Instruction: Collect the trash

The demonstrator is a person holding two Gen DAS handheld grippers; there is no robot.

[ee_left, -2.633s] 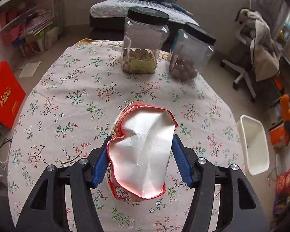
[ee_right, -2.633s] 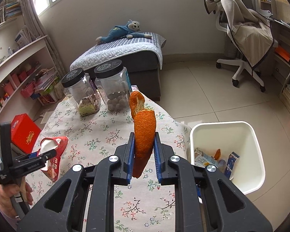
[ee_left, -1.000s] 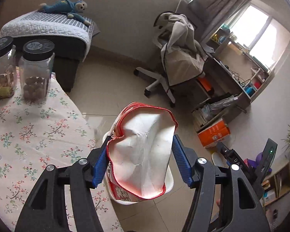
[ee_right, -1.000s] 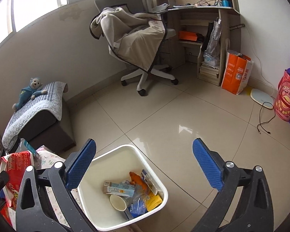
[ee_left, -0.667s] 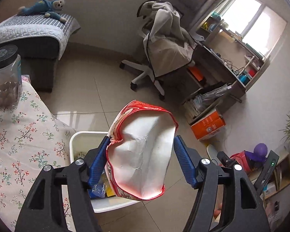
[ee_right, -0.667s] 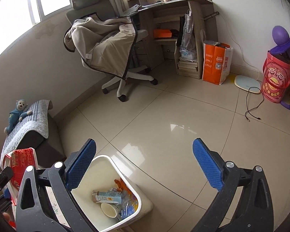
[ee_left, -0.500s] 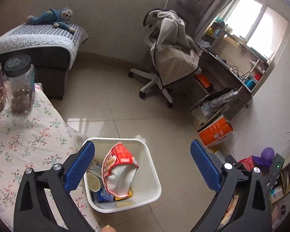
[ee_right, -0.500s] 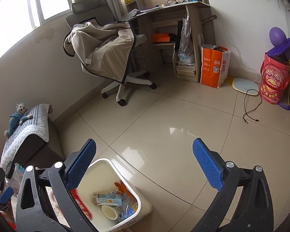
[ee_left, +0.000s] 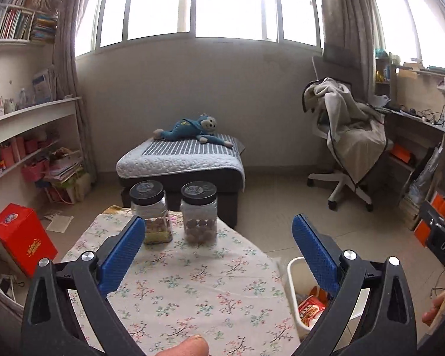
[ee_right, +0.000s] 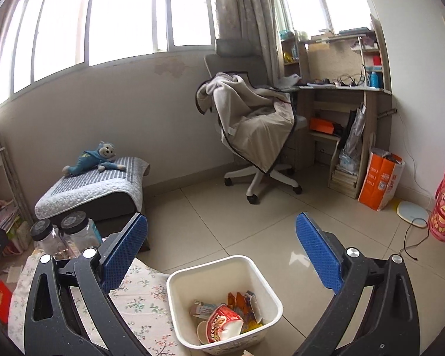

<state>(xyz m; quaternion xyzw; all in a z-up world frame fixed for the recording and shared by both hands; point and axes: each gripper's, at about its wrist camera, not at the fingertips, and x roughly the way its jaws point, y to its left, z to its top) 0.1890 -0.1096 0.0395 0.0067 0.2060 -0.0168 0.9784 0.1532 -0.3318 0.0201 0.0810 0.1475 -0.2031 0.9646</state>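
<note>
A white trash bin [ee_right: 261, 270] stands on the floor beside the table, and the red snack bag [ee_right: 224, 322] lies inside it on top of other wrappers and a cup. In the left wrist view the same bin [ee_left: 290, 279] shows at the table's right edge with the red bag [ee_left: 310, 310] in it. My left gripper [ee_left: 218, 238] hangs open above the floral tablecloth [ee_left: 192, 284], nothing between its blue pads. My right gripper [ee_right: 221, 237] is open too, raised above the bin and empty.
Two black-lidded jars [ee_left: 151, 207] [ee_left: 199, 210] stand at the table's far end. Behind them is a low bed with a blue plush monkey [ee_left: 190, 129]. An office chair [ee_right: 252, 124] draped in a blanket, a desk, an orange bag [ee_right: 381, 184] and a red box [ee_left: 22, 238] ring the floor.
The left gripper opened and the red snack bag dropped into the bin. Both grippers then rose and swung back toward the table; the right one stayed open throughout.
</note>
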